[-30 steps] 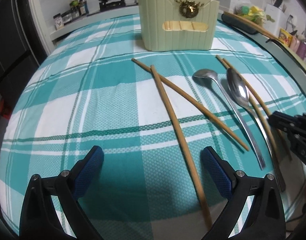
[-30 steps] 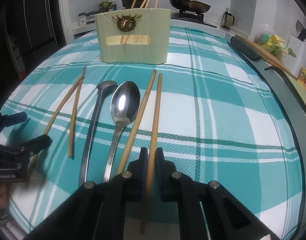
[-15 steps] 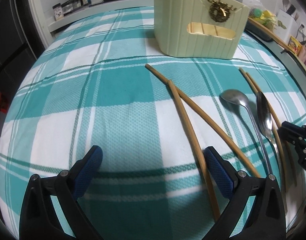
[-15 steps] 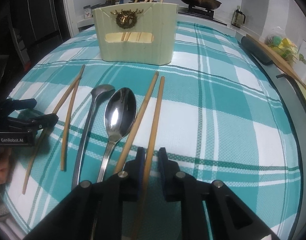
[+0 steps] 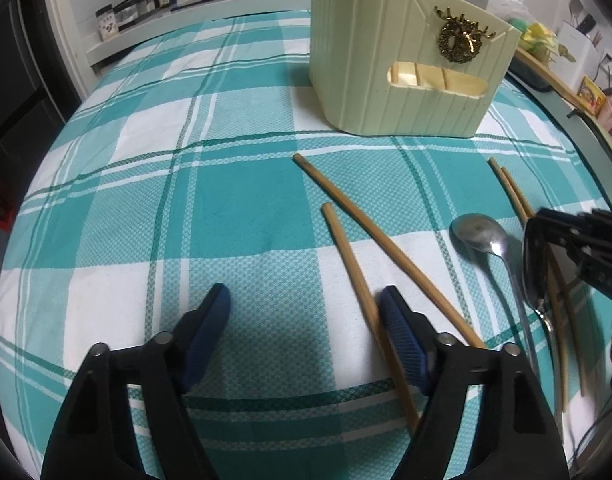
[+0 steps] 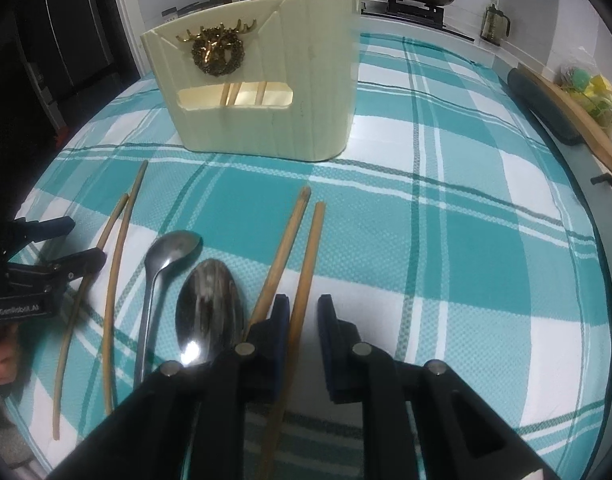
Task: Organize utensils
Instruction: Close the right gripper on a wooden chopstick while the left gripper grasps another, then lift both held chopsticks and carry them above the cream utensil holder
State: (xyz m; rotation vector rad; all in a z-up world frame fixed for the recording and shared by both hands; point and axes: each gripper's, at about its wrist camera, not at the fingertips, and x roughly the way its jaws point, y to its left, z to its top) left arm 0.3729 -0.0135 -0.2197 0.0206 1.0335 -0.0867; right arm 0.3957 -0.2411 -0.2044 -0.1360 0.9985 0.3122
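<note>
Chopsticks [image 5: 380, 242], slim bamboo rods, cross woven checked tablecloth [image 5: 233, 208].

A teal-and-white checked cloth [image 5: 233, 200] covers the desk. The utensil holder [image 6: 261, 92] is pale cream with vertical ribbing and a gold stag emblem [image 6: 217, 50]. Chopsticks [image 5: 382, 240] are tan wood, spoons [image 6: 209, 312] shiny silver. Each tool [image 5: 306, 320] is black with blue pads [image 5: 209, 328].

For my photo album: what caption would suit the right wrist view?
Right gripper astride one chopstick on the checked cloth, two spoons and the cream utensil holder ahead.
</note>
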